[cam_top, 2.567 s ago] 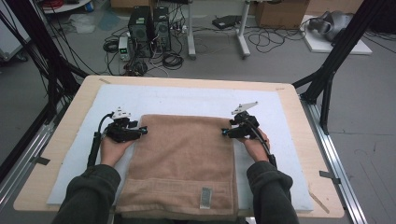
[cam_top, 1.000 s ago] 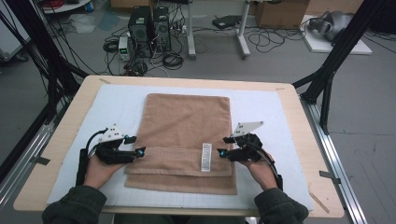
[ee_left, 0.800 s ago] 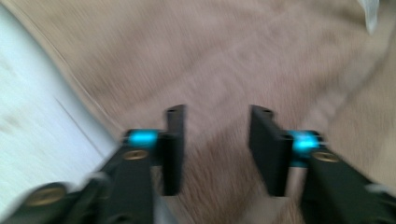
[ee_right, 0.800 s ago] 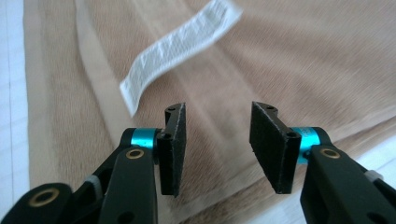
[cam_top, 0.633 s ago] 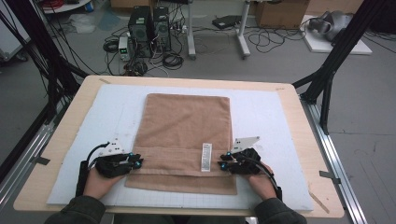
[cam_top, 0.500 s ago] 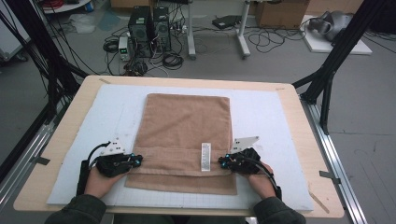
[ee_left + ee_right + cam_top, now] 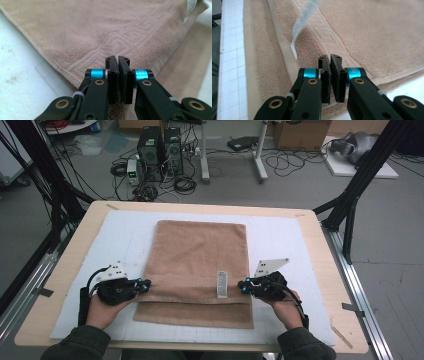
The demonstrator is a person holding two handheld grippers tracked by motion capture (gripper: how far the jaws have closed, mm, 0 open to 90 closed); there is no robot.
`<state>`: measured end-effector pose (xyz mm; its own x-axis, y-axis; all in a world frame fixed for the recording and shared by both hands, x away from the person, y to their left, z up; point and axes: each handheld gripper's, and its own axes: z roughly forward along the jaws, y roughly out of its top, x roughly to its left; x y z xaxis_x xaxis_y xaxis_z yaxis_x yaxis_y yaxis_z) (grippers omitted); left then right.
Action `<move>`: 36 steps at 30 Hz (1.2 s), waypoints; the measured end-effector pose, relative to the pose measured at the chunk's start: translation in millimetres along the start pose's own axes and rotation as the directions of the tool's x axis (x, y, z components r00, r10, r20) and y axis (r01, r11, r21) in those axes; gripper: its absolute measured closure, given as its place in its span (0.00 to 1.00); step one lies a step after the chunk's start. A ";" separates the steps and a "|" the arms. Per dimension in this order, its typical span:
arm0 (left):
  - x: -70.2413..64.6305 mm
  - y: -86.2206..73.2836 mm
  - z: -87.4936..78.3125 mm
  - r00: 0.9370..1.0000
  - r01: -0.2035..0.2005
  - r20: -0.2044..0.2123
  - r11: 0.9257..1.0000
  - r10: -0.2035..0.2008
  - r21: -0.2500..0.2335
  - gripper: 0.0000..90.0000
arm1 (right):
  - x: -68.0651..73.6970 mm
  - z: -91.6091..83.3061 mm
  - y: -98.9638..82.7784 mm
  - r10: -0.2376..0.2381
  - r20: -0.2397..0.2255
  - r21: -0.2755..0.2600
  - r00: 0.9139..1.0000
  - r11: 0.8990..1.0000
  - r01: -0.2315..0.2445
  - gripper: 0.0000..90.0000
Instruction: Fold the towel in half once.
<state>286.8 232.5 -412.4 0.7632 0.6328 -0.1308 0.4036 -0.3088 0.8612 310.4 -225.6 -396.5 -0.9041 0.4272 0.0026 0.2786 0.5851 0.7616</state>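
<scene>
A tan towel (image 7: 200,250) lies on the white mat (image 7: 285,237), with its near part folded over into a flap. A white label (image 7: 221,284) sits on that flap. My left gripper (image 7: 144,285) is at the flap's left edge and my right gripper (image 7: 243,287) is at its right edge, both pointing inward. In the left gripper view the jaws (image 7: 118,59) are pressed together on the patterned border of the towel (image 7: 82,32). The right gripper (image 7: 330,58) is likewise shut on the towel's edge (image 7: 372,37), close to the label (image 7: 303,18).
The mat covers most of a wooden table (image 7: 57,275), leaving bare mat on both sides of the towel. Beyond the table, computer towers (image 7: 160,145) and cables sit on the floor. Black frame legs (image 7: 357,185) rise at the back right.
Both grippers dropped toward the person at the flap's side edges, then came back a little farther out. The towel has kept its place over the last second. Before that it lay nearer the person.
</scene>
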 end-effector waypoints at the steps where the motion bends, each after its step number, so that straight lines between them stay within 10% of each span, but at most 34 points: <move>1: -1.9 2.9 -1.5 1.000 -0.008 0.006 1.000 0.008 -0.001 0.96 | -0.2 -3.7 1.9 -0.006 -0.001 -0.004 1.000 1.000 0.006 0.97; 10: -13.6 -11.9 -7.1 0.998 -0.014 0.058 0.998 0.011 0.058 0.96 | 22.6 -23.9 0.3 -0.040 -0.034 -0.010 0.999 0.999 0.040 0.96; 15: -11.5 -30.6 0.8 0.999 0.015 0.041 0.994 -0.019 0.112 0.79 | 24.6 -6.7 -20.9 0.023 -0.082 0.040 0.996 0.999 -0.020 0.87; 36: -16.0 -43.1 1.7 0.998 -0.043 0.041 0.990 0.038 0.136 0.87 | 28.5 13.5 -43.1 0.053 -0.090 0.091 0.995 0.995 -0.044 0.82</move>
<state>258.1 234.5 -448.3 0.7979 0.5911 -0.1183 0.4354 -0.4294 0.7912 277.0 -229.4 -438.0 -0.9138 0.3934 0.1010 0.3467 0.6259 0.6986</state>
